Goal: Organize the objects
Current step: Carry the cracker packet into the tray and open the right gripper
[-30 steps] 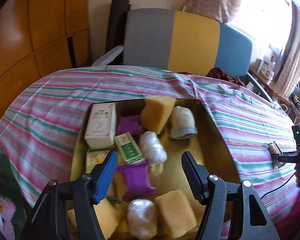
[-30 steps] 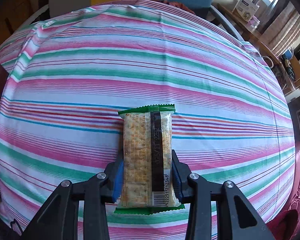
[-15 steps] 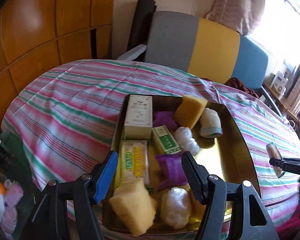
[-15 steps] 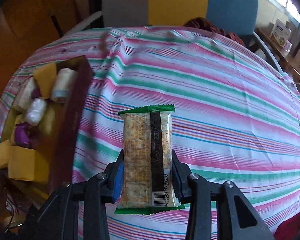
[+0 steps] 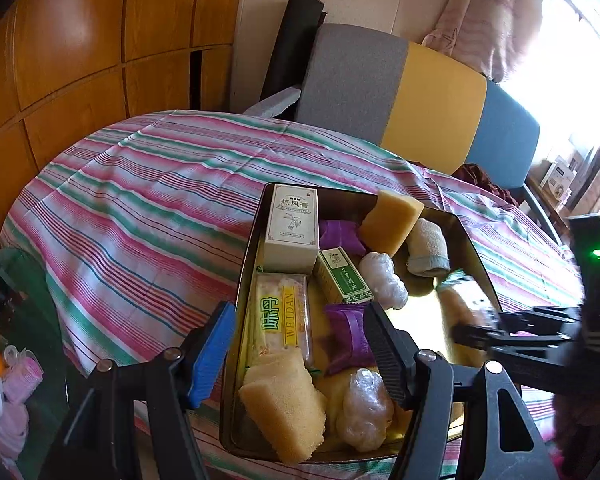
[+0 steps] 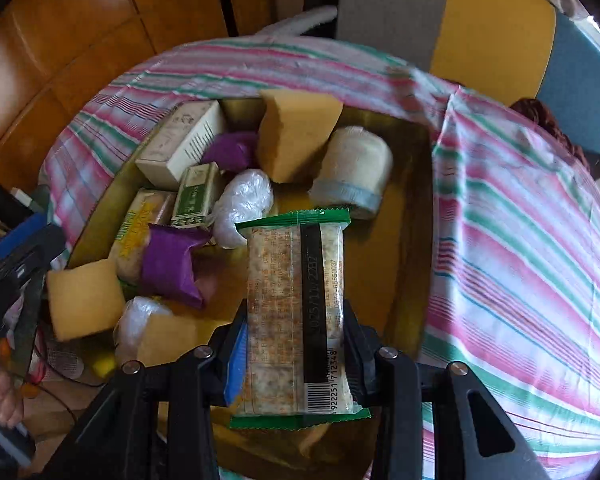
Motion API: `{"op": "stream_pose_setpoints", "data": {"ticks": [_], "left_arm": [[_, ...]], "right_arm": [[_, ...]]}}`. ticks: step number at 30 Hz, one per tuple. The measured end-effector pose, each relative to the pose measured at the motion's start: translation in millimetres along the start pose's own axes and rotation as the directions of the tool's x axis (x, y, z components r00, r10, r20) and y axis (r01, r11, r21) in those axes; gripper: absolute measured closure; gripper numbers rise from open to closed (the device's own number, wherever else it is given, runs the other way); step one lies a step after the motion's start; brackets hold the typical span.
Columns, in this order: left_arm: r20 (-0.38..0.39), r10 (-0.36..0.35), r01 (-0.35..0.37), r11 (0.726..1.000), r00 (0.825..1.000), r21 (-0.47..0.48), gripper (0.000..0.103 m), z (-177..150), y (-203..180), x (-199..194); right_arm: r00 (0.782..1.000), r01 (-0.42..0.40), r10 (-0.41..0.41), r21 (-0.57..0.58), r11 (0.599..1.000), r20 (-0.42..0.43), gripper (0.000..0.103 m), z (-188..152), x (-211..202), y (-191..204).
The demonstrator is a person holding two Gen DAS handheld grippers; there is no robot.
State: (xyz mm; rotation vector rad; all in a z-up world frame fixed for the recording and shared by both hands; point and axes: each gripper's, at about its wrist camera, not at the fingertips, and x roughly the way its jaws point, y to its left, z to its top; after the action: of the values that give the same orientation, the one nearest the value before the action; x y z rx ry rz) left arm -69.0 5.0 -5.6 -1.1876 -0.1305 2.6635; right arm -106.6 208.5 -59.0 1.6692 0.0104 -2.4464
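Tray (image 6: 414, 216): gold-lined, rectangular, on a striped cloth (image 6: 520, 240); landmark for all entries, listed left to right as the right wrist view shows them.

Left gripper (image 5: 296, 344): over the tray's near left corner, jaws apart, nothing between the pads; its blue pad (image 5: 212, 354) hangs outside the left wall, its black pad inside.

Sponge (image 6: 85, 299): yellow block, near left corner of the tray.

Yellow packet (image 6: 140, 232): flat along the left wall.

White box (image 6: 182, 142): far left corner.

Green box (image 6: 196, 194): just right of the yellow packet, near the white box.

Purple packet (image 6: 170, 266): left half, mid-tray, partly over the yellow packet.

Plastic-wrapped bundle (image 6: 242, 206): centre of the tray.

Second sponge (image 6: 296, 134): tilted against the far wall.

Cracker pack (image 6: 298, 312): green-edged, barcode side up, clamped at its lower half by the right gripper (image 6: 296, 356); held above the tray's bare floor right of centre, not touching it.

Rolled cloth (image 6: 354, 168): pale, grey-hemmed, far right part of the tray.
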Motion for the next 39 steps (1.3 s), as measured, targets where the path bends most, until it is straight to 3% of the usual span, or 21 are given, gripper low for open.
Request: {"op": "stream_pose_setpoints", "data": {"ticks": [15,24,28,33,39], "left_arm": [[-0.032,0.003,-0.003,1.000,0.999,0.000,0.036,-5.0,0.3,9.6],[-0.021,0.013,-0.014,1.000,1.000,-0.008,0.030,-3.6,2.5,8.2],[-0.008,0.020,-0.020,1.000,1.000,-0.013,0.030,-0.4,5.8,6.0],[0.007,0.030,-0.030,0.999,1.000,-0.026,0.029,3.2,11.0,2.5],[0.006,0.029,-0.029,0.999,1.000,-0.020,0.029,3.1,8.9,0.9]], "right_arm": [[0.996,0.060,-0.055,0.071,0.996,-0.066,0.063,19.4,46.0,1.8],[0.999,0.037,-0.035,0.084,0.996,-0.024,0.061,18.1,34.3,-2.4],[0.999,0.022,-0.025,0.090,0.996,0.036,0.061,13.3,13.1,-3.8],[0.988,-0.102,0.097,0.035,0.994,0.118,0.061,-4.4,-23.8,0.9],[0.970,-0.218,0.222,-0.048,0.975,0.104,0.059,-18.4,-29.2,38.5]]}}
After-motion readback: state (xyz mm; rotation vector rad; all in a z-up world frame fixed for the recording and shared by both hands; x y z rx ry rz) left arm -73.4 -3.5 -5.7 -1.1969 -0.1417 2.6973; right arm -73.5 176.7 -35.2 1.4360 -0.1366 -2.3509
